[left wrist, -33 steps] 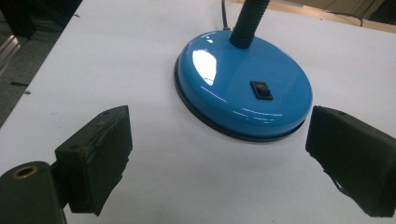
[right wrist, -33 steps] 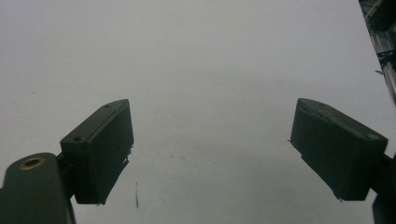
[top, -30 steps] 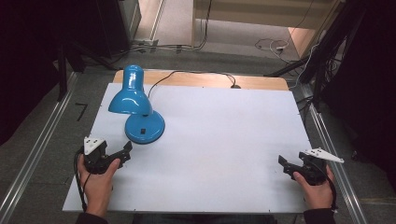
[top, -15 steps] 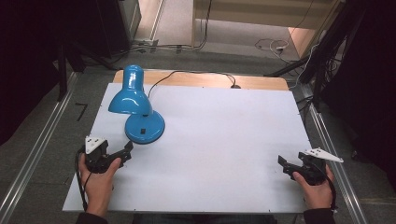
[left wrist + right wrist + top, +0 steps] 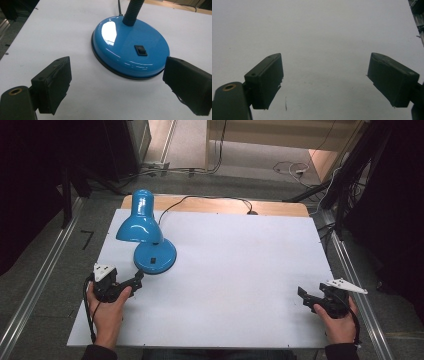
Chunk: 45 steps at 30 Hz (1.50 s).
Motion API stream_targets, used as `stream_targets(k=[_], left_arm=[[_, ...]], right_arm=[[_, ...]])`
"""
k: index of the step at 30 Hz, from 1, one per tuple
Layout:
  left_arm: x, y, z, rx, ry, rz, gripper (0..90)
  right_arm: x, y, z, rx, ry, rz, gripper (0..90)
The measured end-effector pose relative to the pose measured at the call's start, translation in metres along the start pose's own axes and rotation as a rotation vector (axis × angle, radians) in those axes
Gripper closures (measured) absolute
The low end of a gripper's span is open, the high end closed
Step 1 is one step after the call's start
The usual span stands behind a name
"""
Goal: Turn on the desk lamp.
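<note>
Your left tool [image 5: 134, 282], spread, sits just short of the lamp [image 5: 148, 237]; your right tool [image 5: 306, 297], spread, sits well right, bare desk [image 5: 240, 270] between.

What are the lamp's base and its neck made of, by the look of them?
The lamp base looks like painted metal with a glossy blue enamel finish: it throws sharp white highlights. Moulded plastic can't be ruled out. A dark rim, perhaps rubber, runs under its edge. The neck looks like flexible ribbed tubing in matte blue, with fine rings along it.
</note>
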<state>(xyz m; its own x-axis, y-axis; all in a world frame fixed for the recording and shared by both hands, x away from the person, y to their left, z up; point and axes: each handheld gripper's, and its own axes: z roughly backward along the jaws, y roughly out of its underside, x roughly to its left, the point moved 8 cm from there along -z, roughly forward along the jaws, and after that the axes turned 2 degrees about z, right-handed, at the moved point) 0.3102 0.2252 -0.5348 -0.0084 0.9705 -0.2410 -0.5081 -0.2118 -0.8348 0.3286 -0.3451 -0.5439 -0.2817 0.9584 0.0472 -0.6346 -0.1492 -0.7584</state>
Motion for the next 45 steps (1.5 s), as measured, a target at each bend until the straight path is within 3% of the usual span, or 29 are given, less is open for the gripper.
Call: stream_targets(k=[16,45], left_arm=[[-0.002,-0.002,-0.007,0.000,-0.007,-0.022,9.0],[-0.006,-0.010,-0.021,-0.005,-0.010,-0.025,11.4]], right_arm=[[0.000,0.000,0.000,0.001,0.001,0.002,11.8],[0.000,0.001,-0.002,0.012,0.005,0.004,11.8]])
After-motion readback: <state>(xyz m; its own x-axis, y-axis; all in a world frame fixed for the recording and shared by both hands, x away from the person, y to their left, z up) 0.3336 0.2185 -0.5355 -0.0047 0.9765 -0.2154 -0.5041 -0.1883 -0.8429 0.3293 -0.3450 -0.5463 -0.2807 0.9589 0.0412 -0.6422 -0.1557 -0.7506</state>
